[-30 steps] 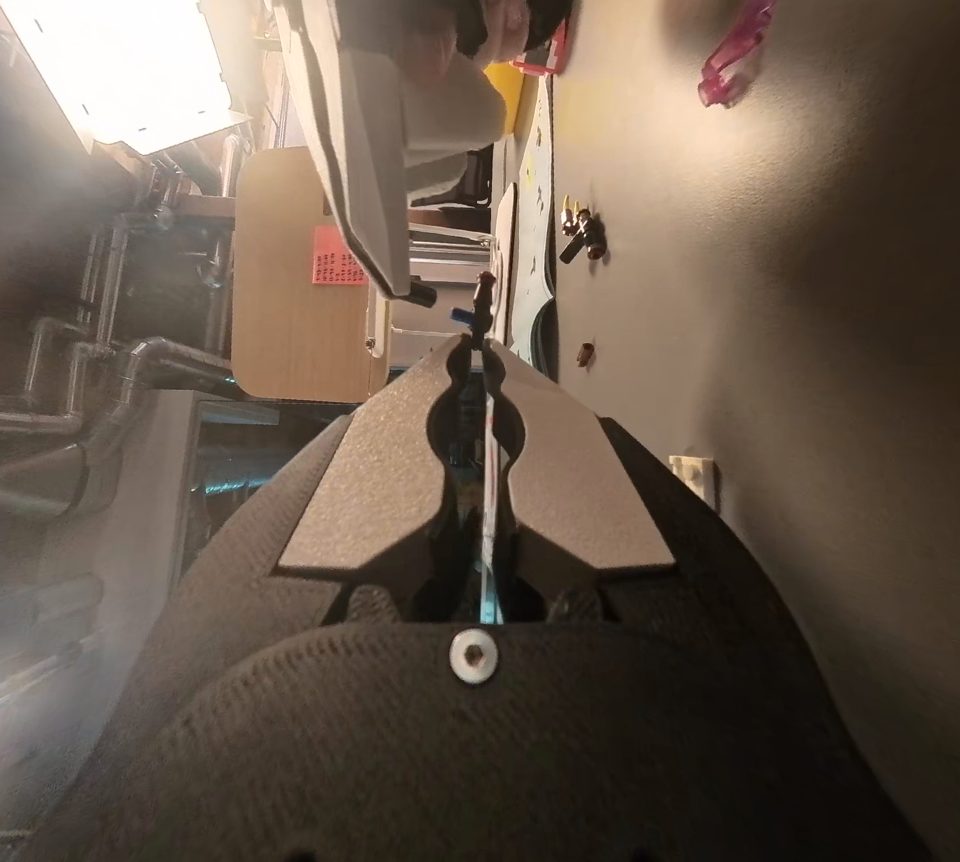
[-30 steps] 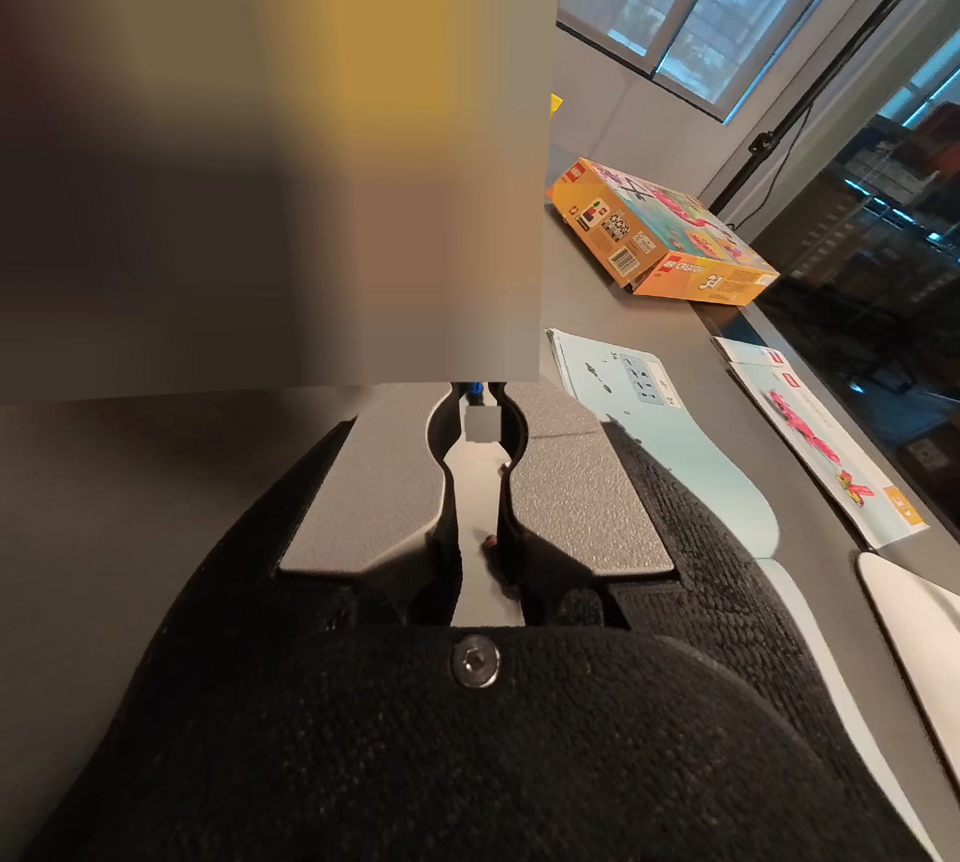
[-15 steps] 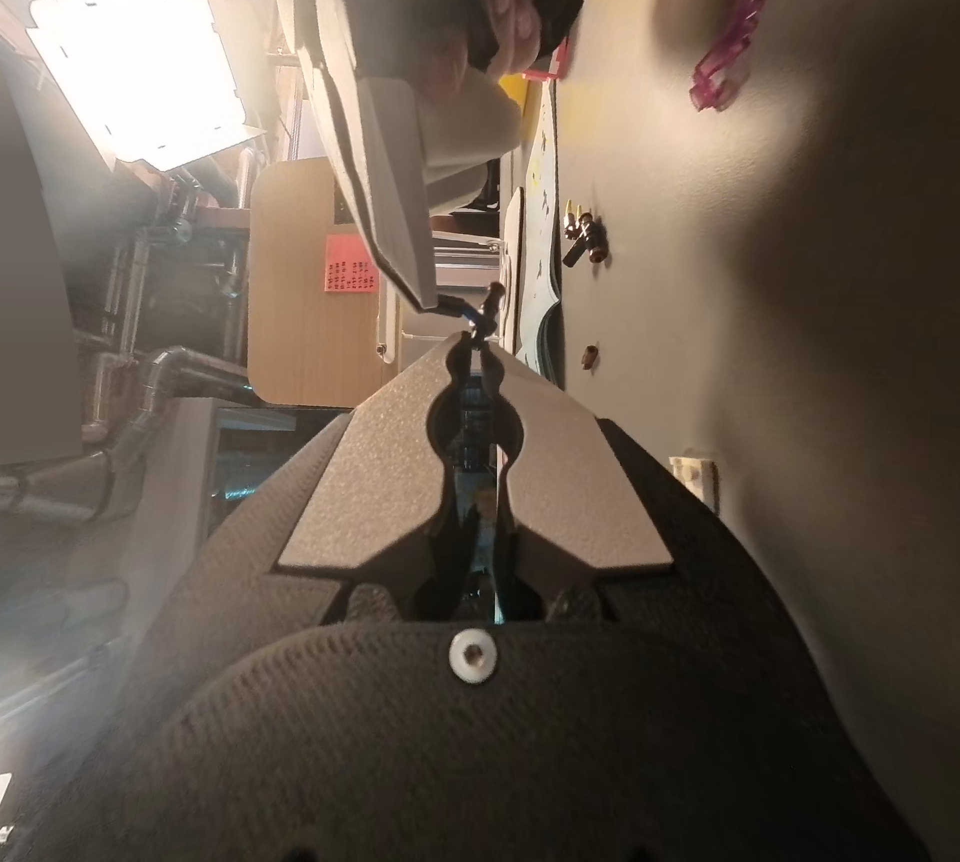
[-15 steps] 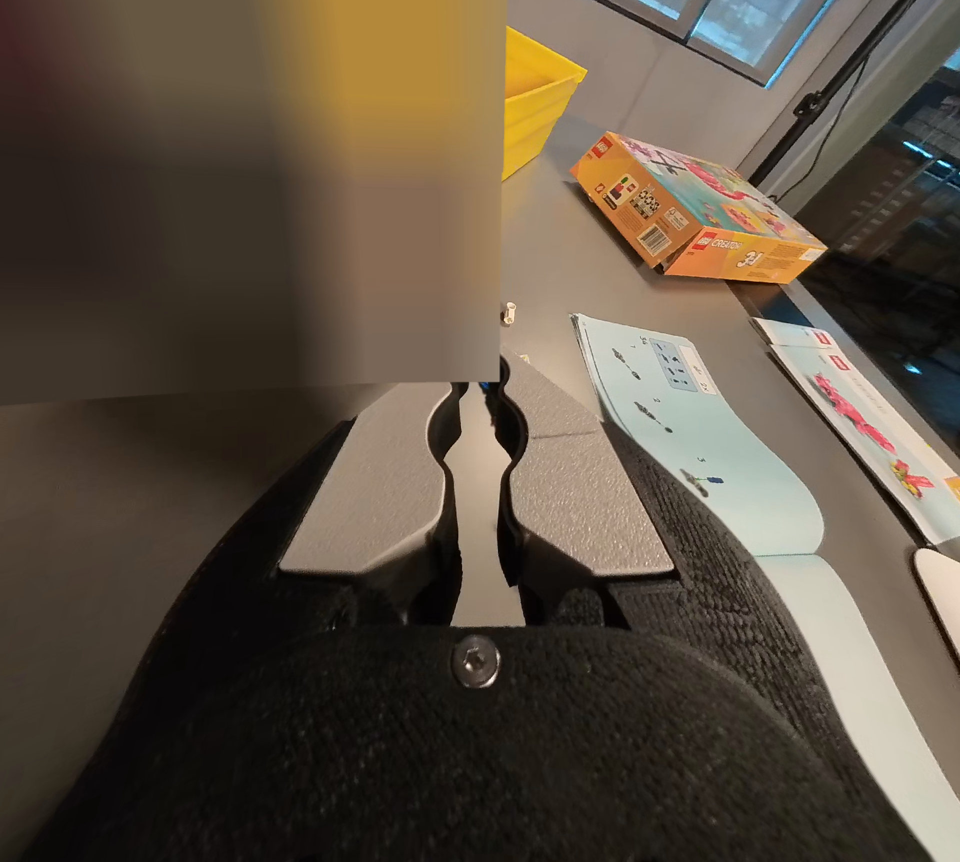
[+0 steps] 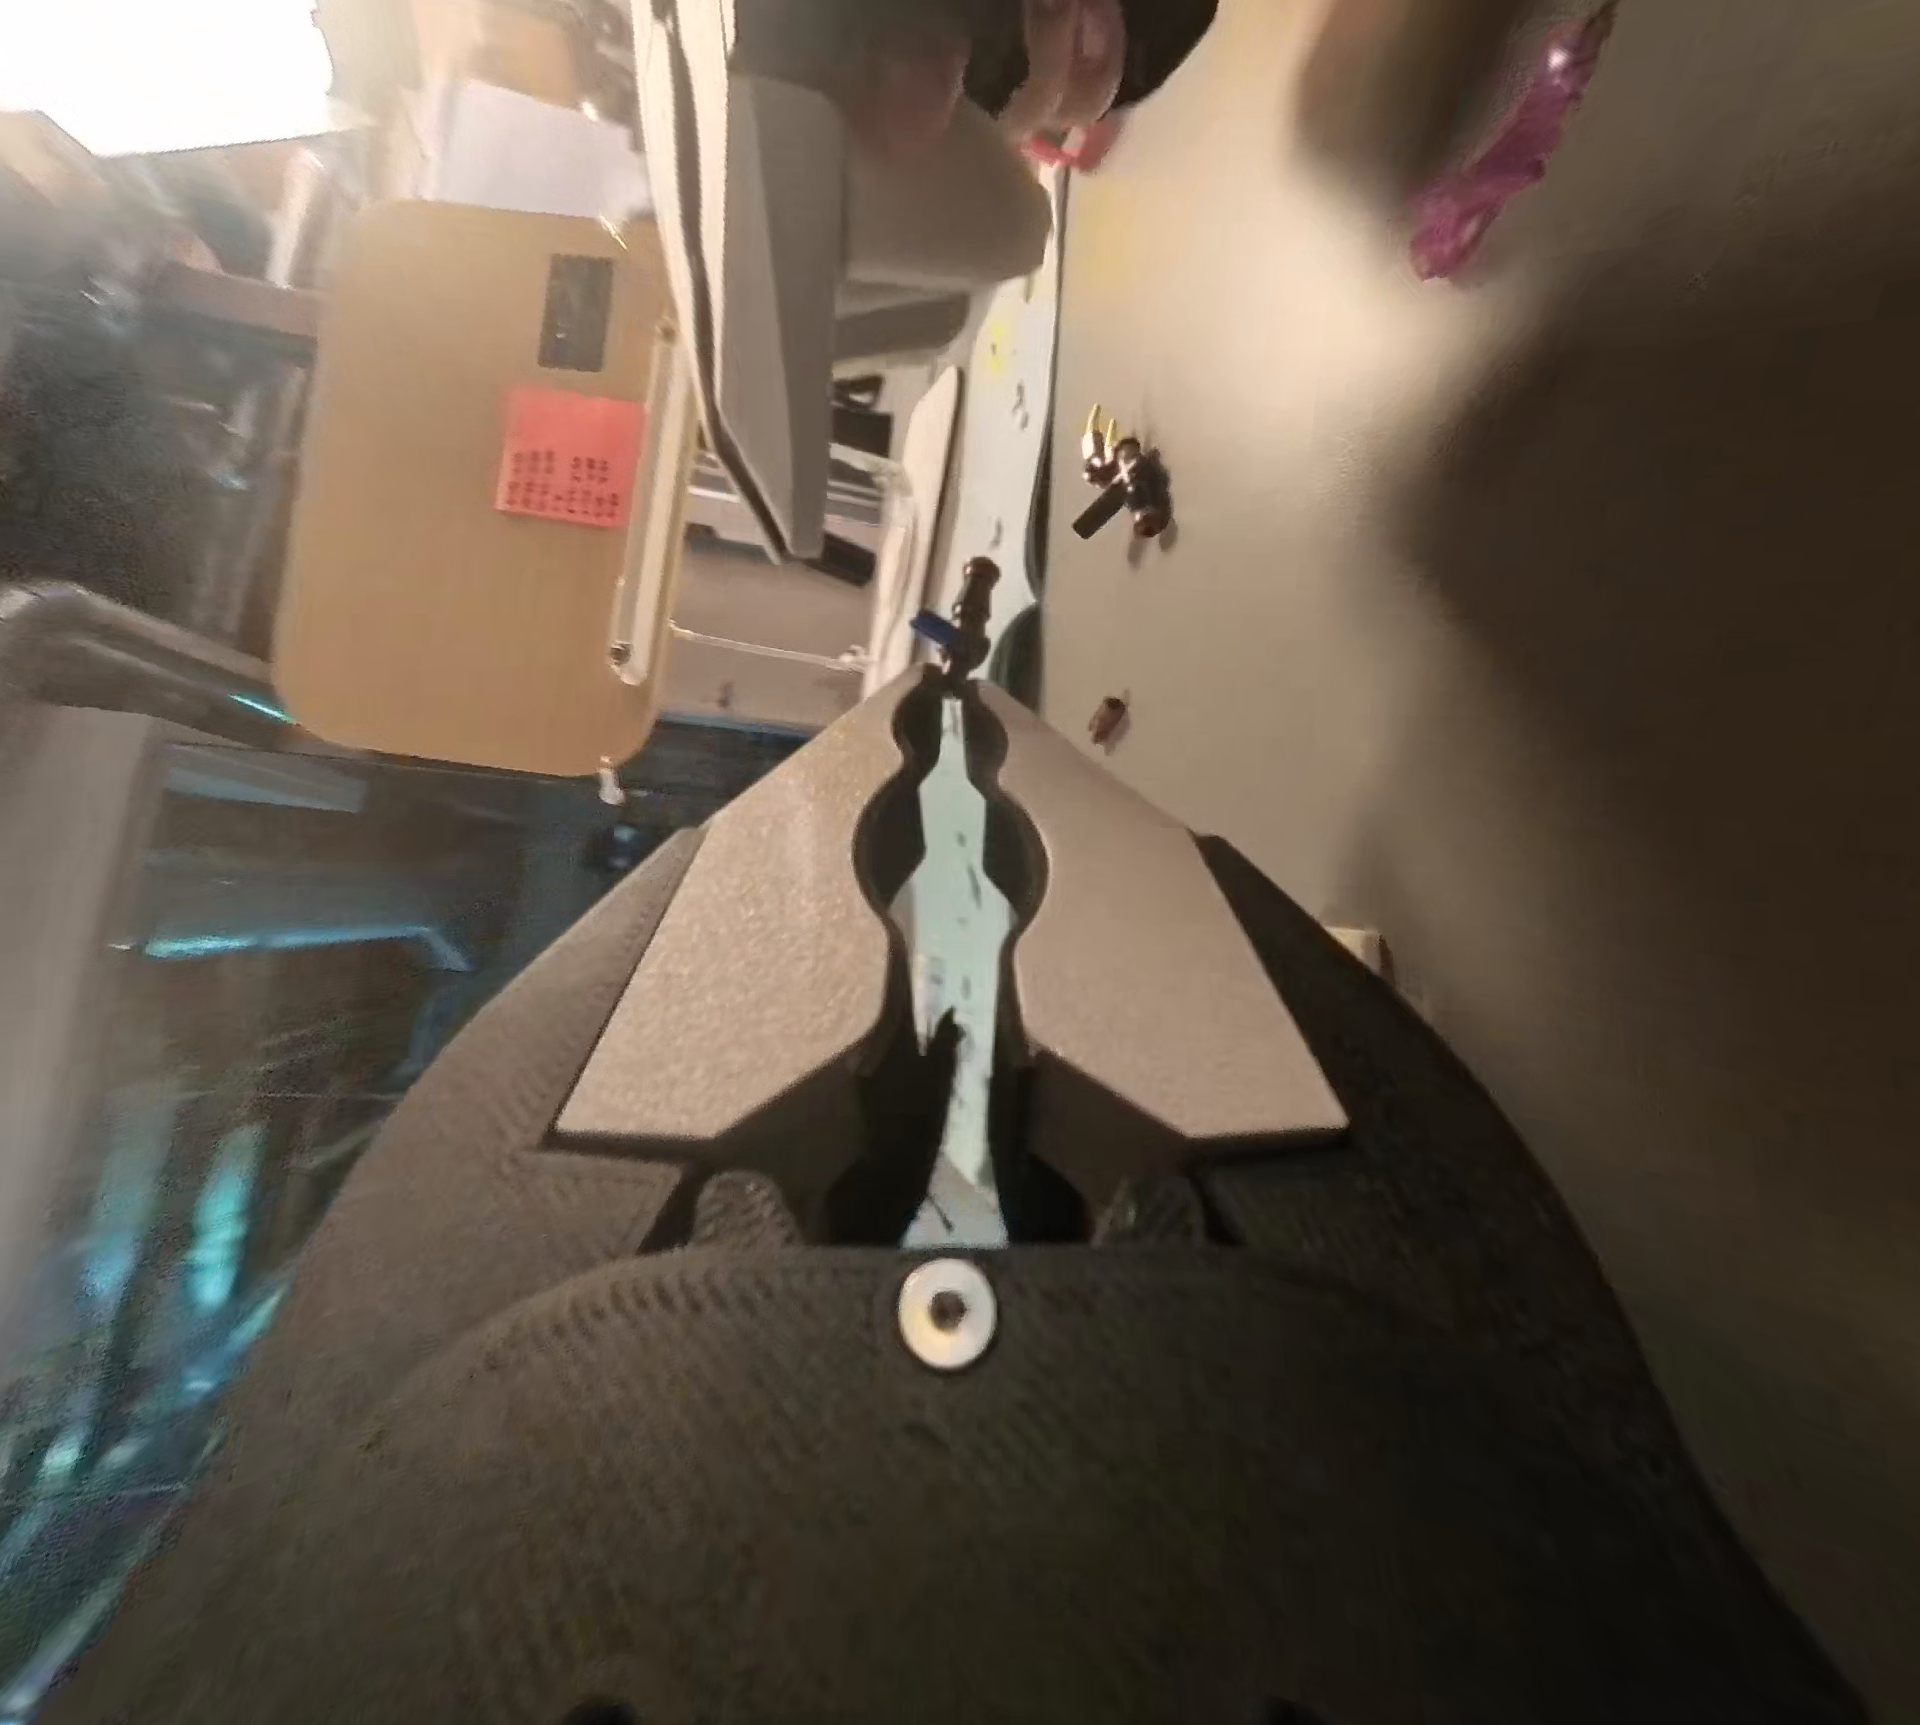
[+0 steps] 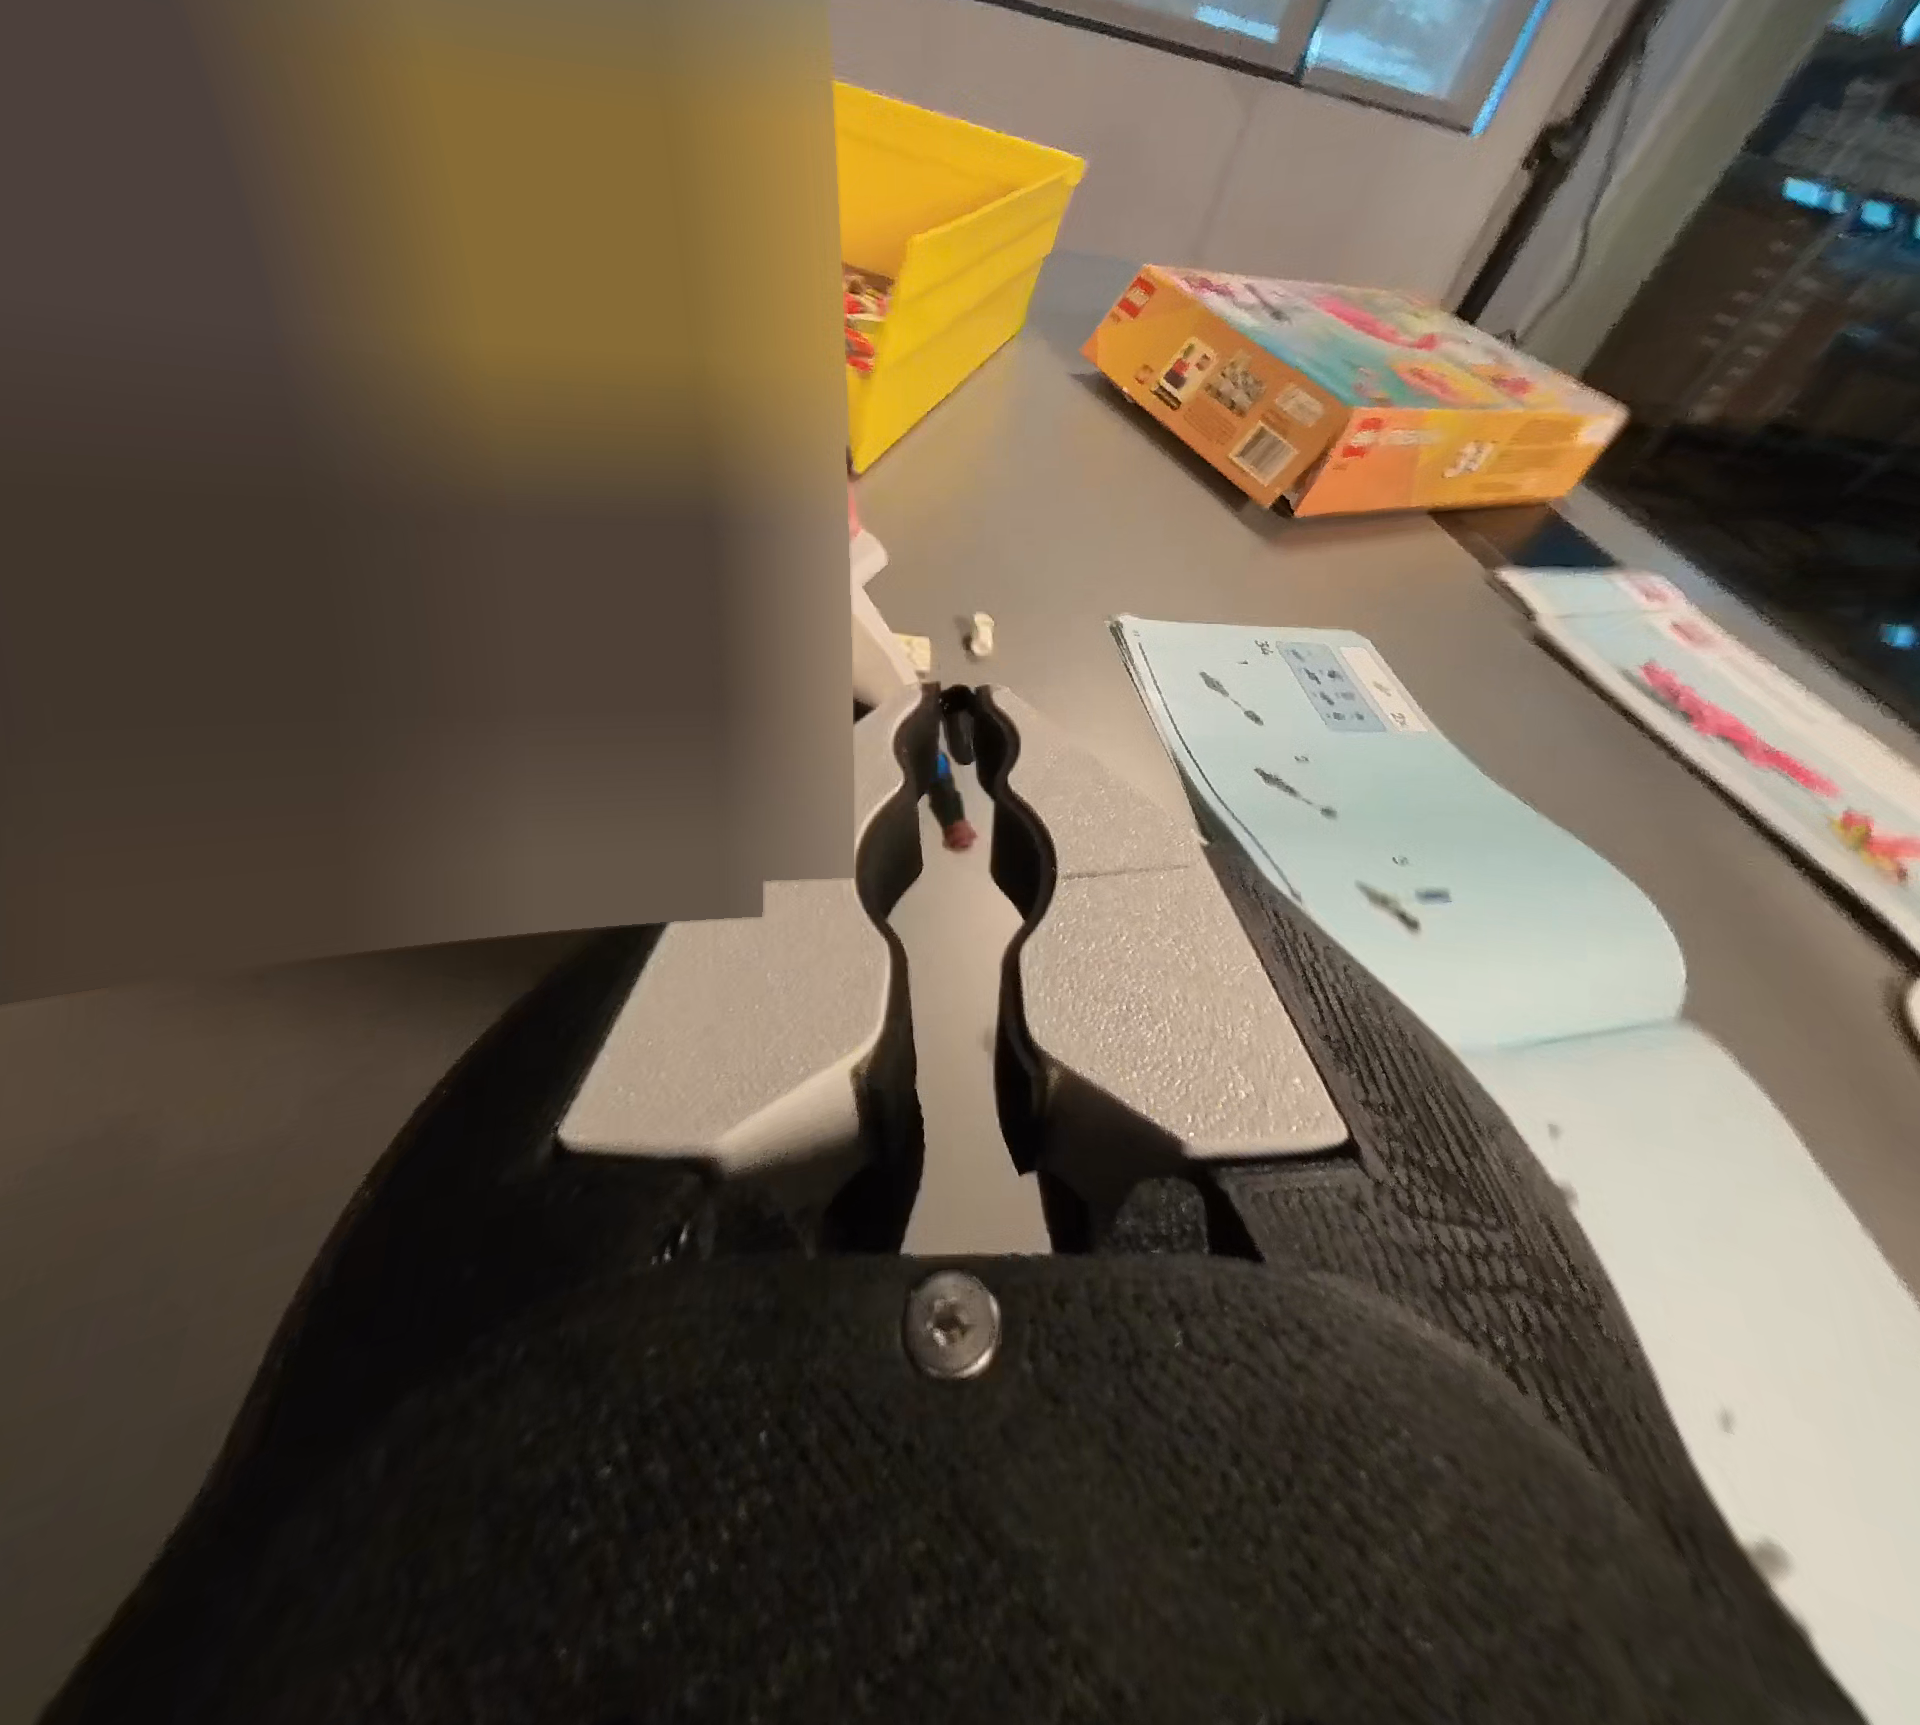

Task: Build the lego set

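On my dark worktop (image 6: 1091,470) I see a yellow bin (image 6: 935,262), an orange toy box (image 6: 1351,397), an open pale-blue booklet (image 6: 1382,802) and, farther off, a crumpled pink wrapper (image 5: 1496,148).

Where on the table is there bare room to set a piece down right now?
Best: the bare table bordered by the yellow bin, orange box and open booklet; only a white piece lies at its near edge. Crowded: the right edge, with a second booklet, and around the loose dark pieces.
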The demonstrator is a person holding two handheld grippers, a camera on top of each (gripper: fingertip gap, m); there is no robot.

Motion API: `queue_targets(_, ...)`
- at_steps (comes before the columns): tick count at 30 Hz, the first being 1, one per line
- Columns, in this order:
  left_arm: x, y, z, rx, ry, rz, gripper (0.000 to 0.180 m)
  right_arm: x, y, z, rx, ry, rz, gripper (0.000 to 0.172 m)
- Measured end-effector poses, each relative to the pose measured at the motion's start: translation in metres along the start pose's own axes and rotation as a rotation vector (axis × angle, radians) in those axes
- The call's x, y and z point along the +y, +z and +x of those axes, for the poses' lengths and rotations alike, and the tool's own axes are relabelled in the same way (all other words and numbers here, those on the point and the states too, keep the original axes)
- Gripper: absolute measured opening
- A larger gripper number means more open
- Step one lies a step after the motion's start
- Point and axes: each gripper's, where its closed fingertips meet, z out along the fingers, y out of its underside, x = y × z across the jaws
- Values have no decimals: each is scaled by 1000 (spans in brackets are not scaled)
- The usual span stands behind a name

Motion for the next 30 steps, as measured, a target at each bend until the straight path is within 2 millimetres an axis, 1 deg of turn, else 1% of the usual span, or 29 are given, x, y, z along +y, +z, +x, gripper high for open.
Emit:
queue_targets(1, 3, 1, 0, 17, -44, -8, 2, 3, -2, 5, 9, 47, -22, 4)
queue_targets(2, 6, 1, -2, 28, -85, -14, 2, 11, -4, 6, -3, 95, -66, 5)
queue_targets(5, 17, 2, -4, 56, -199, -38, 2, 40, -6, 1, -67, 222, -212, 4)
queue_targets(8, 23, 2, -9, 61, -274, -44, 2, 61, -2, -5, -102, 253, -305, 5)
queue_targets(11, 26, 1, -11, 62, -309, -45, 2, 73, 1, -10, -116, 235, -370, 5)
queue_targets(13, 26, 0, -11, 63, -312, -45, 2, 77, 1, -11, -116, 213, -394, 5)
queue_targets(19, 26, 0, -12, 63, -307, -41, 2, 77, 0, -12, -123, 205, -394, 6)
queue_targets(21, 26, 0, -13, 61, -314, -40, 2, 77, 0, -12, -124, 202, -396, 10)
queue_targets(30, 26, 0, -14, 62, -320, -37, 2, 79, -1, -13, -128, 205, -405, 14)
